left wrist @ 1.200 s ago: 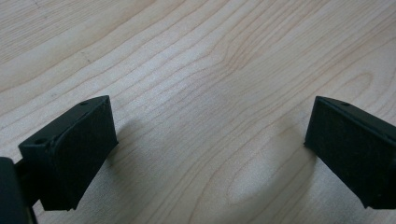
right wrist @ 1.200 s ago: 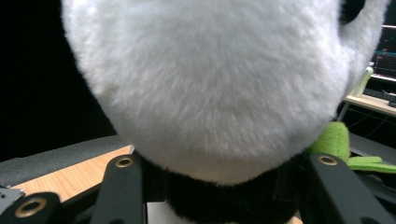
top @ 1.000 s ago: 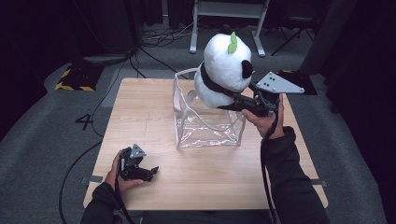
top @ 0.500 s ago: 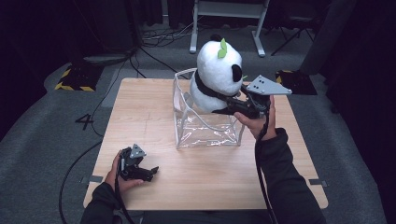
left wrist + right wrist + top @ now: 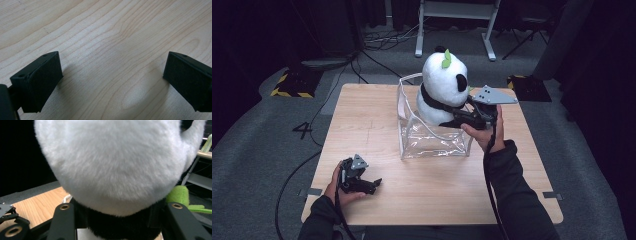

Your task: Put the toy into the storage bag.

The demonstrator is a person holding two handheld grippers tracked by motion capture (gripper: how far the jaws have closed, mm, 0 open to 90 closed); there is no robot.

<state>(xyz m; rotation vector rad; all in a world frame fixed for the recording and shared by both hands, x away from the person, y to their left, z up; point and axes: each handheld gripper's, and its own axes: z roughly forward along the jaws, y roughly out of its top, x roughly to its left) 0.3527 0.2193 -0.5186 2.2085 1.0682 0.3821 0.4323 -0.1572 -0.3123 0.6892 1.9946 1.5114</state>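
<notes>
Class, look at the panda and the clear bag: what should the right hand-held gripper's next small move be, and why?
Probably keep lowering. The right hand-held gripper grips the panda at its black band, and the toy sits only partly inside the clear bag, its head well above the rim. Its jaws have just been easing open, so letting go should wait until the panda rests on the bottom.

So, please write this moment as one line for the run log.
right gripper: shut on panda plush | plush: partly inside clear bag | left gripper: open, on table, holds nothing
</notes>
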